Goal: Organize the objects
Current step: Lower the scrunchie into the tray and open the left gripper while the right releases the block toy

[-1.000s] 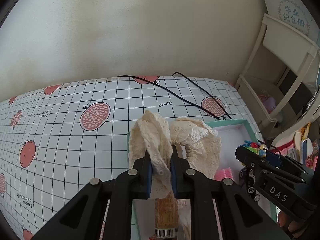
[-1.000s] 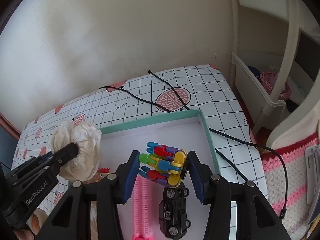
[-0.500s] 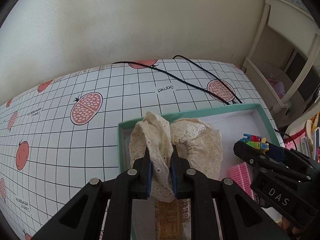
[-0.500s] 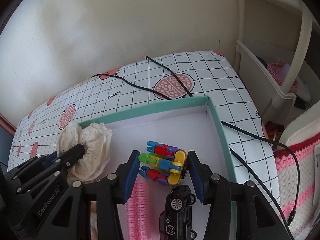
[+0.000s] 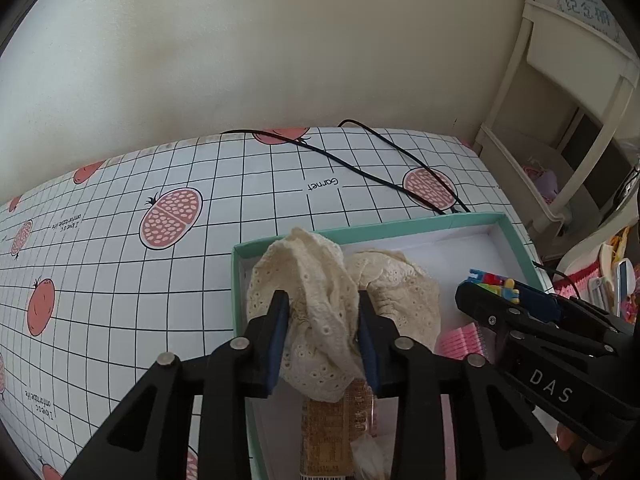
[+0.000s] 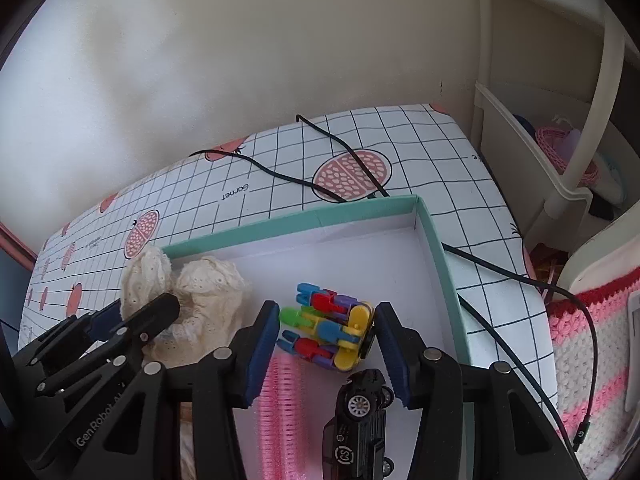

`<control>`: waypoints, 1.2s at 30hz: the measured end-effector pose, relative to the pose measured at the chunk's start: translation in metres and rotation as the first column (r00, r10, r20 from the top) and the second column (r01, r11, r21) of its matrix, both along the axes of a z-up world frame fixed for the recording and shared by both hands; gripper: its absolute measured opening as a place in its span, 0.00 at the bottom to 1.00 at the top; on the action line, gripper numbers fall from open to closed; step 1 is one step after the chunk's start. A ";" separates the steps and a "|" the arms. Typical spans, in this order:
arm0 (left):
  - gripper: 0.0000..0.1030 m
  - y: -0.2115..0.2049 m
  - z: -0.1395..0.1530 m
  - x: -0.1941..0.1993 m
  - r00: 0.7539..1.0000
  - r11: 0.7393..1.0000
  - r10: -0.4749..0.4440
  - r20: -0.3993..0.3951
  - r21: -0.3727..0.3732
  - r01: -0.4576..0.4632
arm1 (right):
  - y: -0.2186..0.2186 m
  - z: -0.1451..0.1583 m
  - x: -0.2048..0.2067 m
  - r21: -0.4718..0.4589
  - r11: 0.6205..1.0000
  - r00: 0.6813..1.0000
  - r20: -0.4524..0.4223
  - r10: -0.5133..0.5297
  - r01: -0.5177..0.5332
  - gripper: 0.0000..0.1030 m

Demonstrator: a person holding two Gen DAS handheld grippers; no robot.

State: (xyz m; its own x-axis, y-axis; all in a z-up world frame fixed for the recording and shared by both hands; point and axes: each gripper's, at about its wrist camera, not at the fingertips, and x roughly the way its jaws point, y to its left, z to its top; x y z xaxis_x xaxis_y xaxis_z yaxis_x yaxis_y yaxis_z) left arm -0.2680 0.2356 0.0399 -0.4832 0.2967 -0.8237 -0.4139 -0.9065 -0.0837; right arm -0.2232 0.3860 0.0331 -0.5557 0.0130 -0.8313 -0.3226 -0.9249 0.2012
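Observation:
A teal box (image 5: pixel 368 230) (image 6: pixel 440 248) with a white inside sits on the gridded pomegranate tablecloth. My left gripper (image 5: pixel 323 330) has opened; the cream lace cloth (image 5: pixel 320 300) (image 6: pixel 200 292) sits loosely between its pads in the box's near-left corner. My right gripper (image 6: pixel 326 330) (image 5: pixel 492 292) holds a colourful plastic block toy (image 6: pixel 328 326) between its blue pads, just above the box floor.
In the box lie a pink comb-like strip (image 6: pixel 280 400), a black toy car (image 6: pixel 360 420) and a brown packet (image 5: pixel 328 432). A black cable (image 6: pixel 500 272) crosses the table and drops over its right edge. A cream shelf unit (image 6: pixel 540 152) stands right, a pink knitted cloth (image 6: pixel 584 344) below it.
Both grippers moved down into the box. The left jaws widened from a tight pinch and released the lace cloth. The right one still carries the block toy, with its jaws spread a little.

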 end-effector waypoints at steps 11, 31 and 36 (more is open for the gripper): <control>0.35 -0.013 0.035 0.008 0.998 0.998 0.018 -0.062 0.067 -0.014 | -0.007 0.024 0.006 0.039 0.999 0.998 -0.055 0.021 -0.019 0.59; 1.00 -0.056 0.032 -0.010 0.969 0.978 0.207 -0.137 0.028 -0.206 | -0.016 0.021 0.005 0.073 0.997 0.997 -0.070 0.035 -0.029 0.94; 1.00 -0.063 0.032 -0.012 0.959 0.971 0.238 -0.154 0.014 -0.238 | -0.011 0.020 0.006 0.067 0.998 0.997 -0.078 0.012 -0.007 1.00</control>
